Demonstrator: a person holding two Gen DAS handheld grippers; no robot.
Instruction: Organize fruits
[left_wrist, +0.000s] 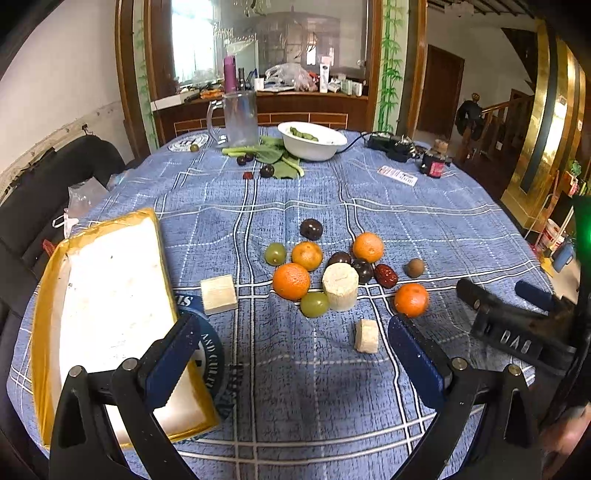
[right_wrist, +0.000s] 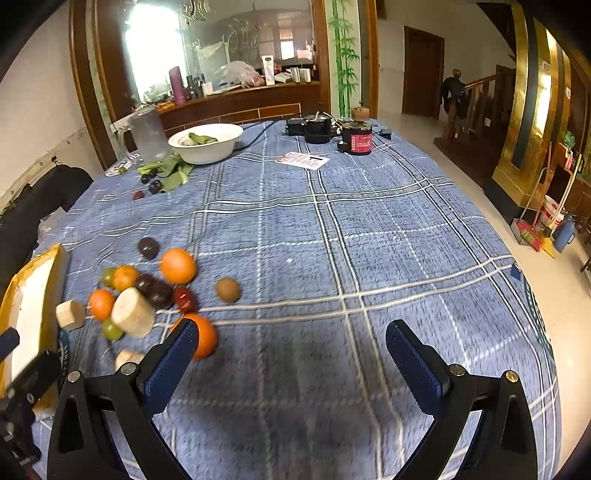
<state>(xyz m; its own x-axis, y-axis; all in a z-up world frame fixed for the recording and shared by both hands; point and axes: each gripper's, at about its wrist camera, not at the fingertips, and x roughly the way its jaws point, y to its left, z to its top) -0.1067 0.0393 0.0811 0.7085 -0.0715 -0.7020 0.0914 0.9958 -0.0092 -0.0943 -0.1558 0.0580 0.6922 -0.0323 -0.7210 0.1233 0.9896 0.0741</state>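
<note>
A cluster of fruit lies mid-table on the blue plaid cloth: several oranges (left_wrist: 291, 281), green grapes (left_wrist: 314, 304), dark plums (left_wrist: 311, 228), a red date (left_wrist: 386, 275), a brown kiwi (left_wrist: 414, 267) and pale sugarcane pieces (left_wrist: 340, 286). A white foam tray (left_wrist: 114, 317) with a yellow rim lies to the left of them. My left gripper (left_wrist: 291, 354) is open and empty, hovering just in front of the cluster. My right gripper (right_wrist: 291, 354) is open and empty; its left finger sits beside an orange (right_wrist: 203, 336). The cluster shows at left in the right wrist view (right_wrist: 147, 291).
A white bowl (left_wrist: 312, 142) with greens, a glass mug (left_wrist: 240, 118), leafy stalks and a few dark fruits (left_wrist: 266, 170) sit at the far side. Black devices (left_wrist: 391, 146) and a card (left_wrist: 397, 175) lie far right. The table edge drops to the floor at right.
</note>
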